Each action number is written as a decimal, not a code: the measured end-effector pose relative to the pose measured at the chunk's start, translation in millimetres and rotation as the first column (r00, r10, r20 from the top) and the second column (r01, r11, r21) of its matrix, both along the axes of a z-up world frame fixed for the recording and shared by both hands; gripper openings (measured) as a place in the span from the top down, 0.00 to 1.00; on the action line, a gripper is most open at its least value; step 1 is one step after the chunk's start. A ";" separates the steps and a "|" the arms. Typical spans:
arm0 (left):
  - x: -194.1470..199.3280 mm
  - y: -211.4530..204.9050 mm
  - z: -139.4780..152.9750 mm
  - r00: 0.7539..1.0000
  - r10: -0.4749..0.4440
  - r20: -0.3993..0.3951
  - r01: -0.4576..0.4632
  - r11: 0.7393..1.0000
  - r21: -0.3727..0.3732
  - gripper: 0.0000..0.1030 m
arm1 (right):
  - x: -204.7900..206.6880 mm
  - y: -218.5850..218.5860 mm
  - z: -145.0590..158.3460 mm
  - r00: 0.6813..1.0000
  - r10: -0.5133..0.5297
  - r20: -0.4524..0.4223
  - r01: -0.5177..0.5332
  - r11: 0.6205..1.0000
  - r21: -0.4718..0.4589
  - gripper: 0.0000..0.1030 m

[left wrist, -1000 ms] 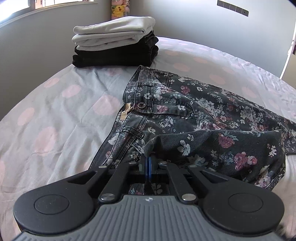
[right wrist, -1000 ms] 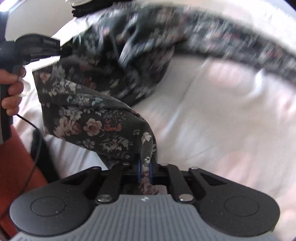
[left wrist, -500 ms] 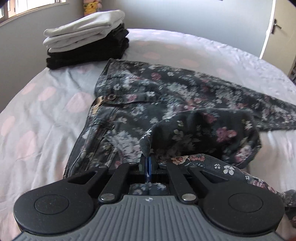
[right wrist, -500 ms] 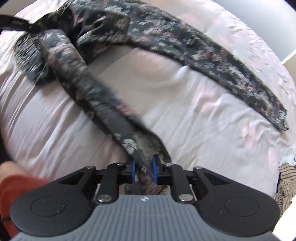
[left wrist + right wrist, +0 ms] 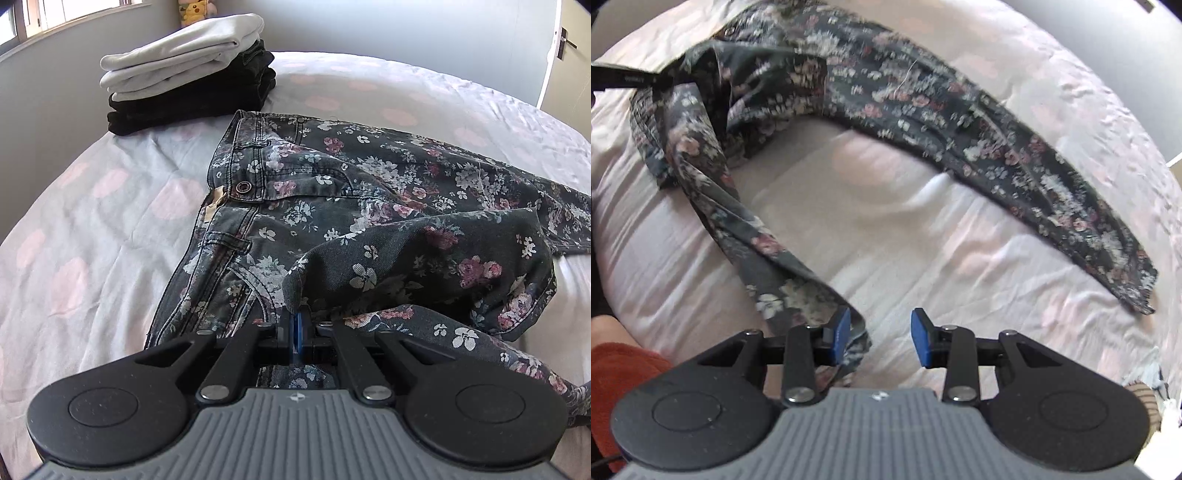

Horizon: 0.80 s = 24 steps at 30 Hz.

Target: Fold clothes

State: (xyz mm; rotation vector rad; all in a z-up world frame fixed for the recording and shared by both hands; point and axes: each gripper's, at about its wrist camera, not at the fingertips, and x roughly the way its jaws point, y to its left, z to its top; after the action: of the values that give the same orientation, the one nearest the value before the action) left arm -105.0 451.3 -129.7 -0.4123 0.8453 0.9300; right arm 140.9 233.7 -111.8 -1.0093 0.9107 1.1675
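Black linkage grippers, blue-padded fingers (image 5: 923, 341), ribbed grey housing.

The floral jeans (image 5: 332, 192) are spread on the bed (image 5: 92, 221); the stack of folded clothes (image 5: 184, 74) is set behind them.

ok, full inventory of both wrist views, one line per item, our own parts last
floral jeans: 1, dark grey with pink and white flowers, spread on the bed, legs apart, one leg hem at the right gripper
folded clothes stack: 1 stack, pale pieces over black ones, far corner of the bed
bed sheet: 1, pale with pink spots, under everything
plush toy: 1, yellow, by the window behind the stack
door: 1, pale, far right
left gripper: 1, black with blue pads, shut on a jeans fold
right gripper: 1, same build, jaws just opened, hem lying against its left pad, not pinched
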 end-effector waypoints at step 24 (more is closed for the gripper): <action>5.2 -0.6 -2.2 1.000 -0.001 -0.026 0.001 1.000 -0.006 0.98 | -41.1 16.3 -58.8 0.937 0.292 -0.192 -0.318 0.941 -0.120 0.79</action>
State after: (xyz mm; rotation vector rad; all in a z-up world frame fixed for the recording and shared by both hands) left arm -99.8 450.7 -131.8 -0.4050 0.8724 0.9338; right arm 99.8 250.0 -170.5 -1.2173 1.0125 1.4831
